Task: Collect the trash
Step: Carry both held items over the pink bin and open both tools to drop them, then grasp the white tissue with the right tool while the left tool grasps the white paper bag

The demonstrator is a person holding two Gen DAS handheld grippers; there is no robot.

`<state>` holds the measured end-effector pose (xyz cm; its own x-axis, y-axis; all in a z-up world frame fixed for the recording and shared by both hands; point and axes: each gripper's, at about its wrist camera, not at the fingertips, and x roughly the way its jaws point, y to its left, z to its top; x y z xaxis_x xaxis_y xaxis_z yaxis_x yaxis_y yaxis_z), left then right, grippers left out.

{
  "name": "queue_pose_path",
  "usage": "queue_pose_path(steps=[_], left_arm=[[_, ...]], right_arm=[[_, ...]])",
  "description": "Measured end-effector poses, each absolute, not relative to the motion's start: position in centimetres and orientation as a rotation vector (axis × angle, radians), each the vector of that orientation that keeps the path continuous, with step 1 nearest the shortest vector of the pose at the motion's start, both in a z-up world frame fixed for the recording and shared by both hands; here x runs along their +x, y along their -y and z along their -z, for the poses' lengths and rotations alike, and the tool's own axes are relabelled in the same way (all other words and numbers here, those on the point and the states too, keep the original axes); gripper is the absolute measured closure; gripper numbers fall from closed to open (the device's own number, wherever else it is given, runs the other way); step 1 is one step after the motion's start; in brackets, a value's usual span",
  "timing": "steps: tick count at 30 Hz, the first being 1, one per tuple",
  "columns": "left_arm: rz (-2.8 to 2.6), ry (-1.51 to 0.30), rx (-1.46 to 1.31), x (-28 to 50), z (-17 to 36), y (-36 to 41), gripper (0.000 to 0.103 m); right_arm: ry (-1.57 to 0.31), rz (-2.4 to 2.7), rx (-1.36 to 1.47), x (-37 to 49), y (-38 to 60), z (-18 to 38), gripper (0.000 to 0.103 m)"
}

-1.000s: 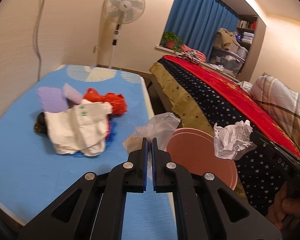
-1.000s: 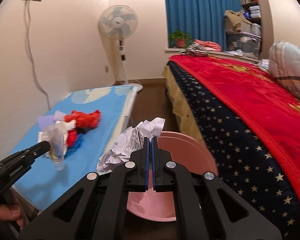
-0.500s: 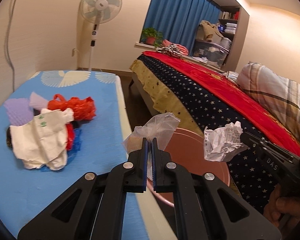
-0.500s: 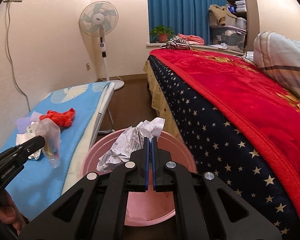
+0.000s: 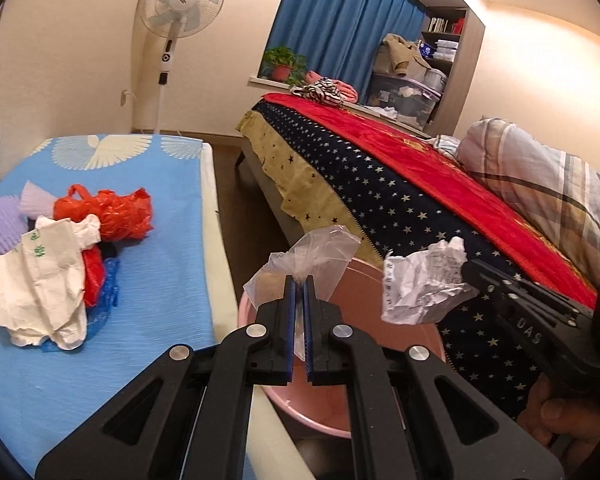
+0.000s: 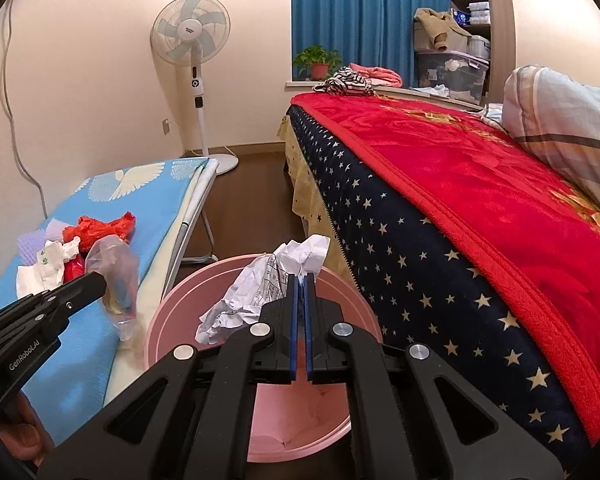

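A crumpled clear plastic bag (image 5: 308, 258) is pinched in the left tongs (image 5: 298, 280) and a crumpled white printed paper ball (image 6: 267, 288) is pinched in the right tongs (image 6: 300, 278), both held over the round pink plastic basin (image 6: 171, 312) on the floor between the desk and the bed. More trash, a white plastic bag (image 5: 39, 280) and a red plastic bag (image 5: 115, 216), is seen lying on the blue-covered desk (image 5: 159, 248) to the left. Beyond, a bed with a red and star-patterned blanket (image 6: 460, 184) and a white standing fan (image 6: 191, 40) are seen.
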<state>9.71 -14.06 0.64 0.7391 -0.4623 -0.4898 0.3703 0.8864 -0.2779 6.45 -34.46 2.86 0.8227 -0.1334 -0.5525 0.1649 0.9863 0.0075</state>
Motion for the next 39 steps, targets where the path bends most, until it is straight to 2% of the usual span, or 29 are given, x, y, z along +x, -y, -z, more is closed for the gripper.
queue_pose_path(steps=[3,4,6,7,8,25,39], left_arm=[[0.493,-0.599,-0.182,10.0,-0.5,14.2,0.096],[0.49,-0.602,-0.183,10.0,-0.5,14.2,0.087],[0.475,-0.604,-0.202,10.2,-0.4,13.8,0.074],[0.466,-0.603,-0.207,10.2,-0.5,13.5,0.074],[0.463,-0.602,-0.212,10.2,-0.5,13.3,0.074],[0.424,-0.542,-0.161,8.3,-1.8,11.6,0.074],[0.306,-0.491,-0.154,6.4,-2.6,5.8,0.074]], right_arm=[[-0.589,0.166,0.059,6.5,34.3,-2.9,0.095],[-0.595,0.164,0.065,6.6,34.4,-2.9,0.092],[-0.596,0.171,0.063,6.6,34.4,-2.9,0.077],[-0.594,0.177,0.061,6.5,34.5,-3.0,0.064],[-0.591,0.183,0.062,6.5,34.5,-3.1,0.06],[-0.552,0.154,0.031,4.4,32.7,-6.0,0.06],[-0.526,0.049,0.014,3.7,27.7,-6.9,0.06]])
